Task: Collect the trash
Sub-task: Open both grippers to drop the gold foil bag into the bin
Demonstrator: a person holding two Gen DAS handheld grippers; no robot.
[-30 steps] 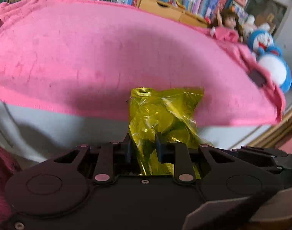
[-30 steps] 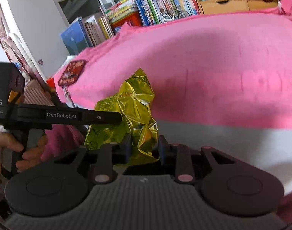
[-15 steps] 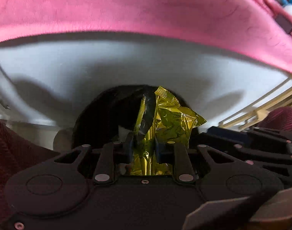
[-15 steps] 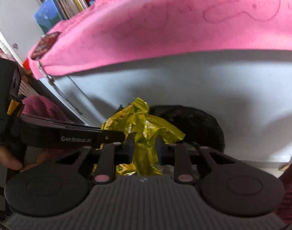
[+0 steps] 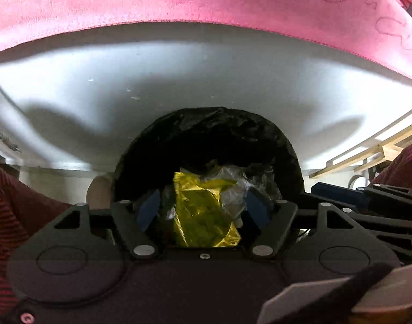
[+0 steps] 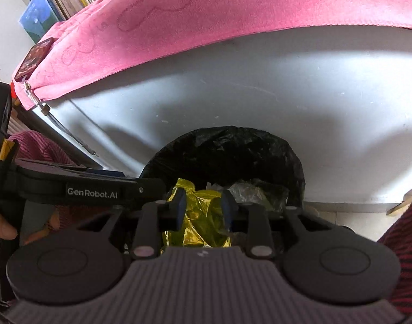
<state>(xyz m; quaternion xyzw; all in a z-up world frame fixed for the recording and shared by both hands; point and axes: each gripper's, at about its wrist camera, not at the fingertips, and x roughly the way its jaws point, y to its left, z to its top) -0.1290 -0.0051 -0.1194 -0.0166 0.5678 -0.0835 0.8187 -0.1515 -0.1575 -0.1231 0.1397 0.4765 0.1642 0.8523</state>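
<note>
A bin lined with a black bag [image 5: 206,124] [image 6: 233,140] stands below both grippers, against a white panel. My left gripper [image 5: 203,210] hangs over its mouth with its jaws opening. A crumpled yellow foil wrapper [image 5: 200,216] sits between them, clear of both blue pads [image 5: 149,210]. My right gripper [image 6: 203,202] is over the same bin, also opening. Another yellow foil wrapper [image 6: 200,224] lies loose between its pads [image 6: 180,208]. Clear plastic scraps [image 5: 233,186] [image 6: 249,189] lie inside the bag.
A pink towel [image 5: 206,0] [image 6: 233,13] hangs over the white panel [image 5: 178,75] above the bin. The left gripper's body [image 6: 97,191] crosses the right view, held by a hand [image 6: 0,229]. Striped red sleeves [image 5: 6,216] flank the bin. Wooden slats [image 5: 381,148] lie right.
Both grippers came down from in front of the pink towel to the bin's mouth. Both jaws went from shut on the yellow wrappers to apart, and the wrappers sit loose.
</note>
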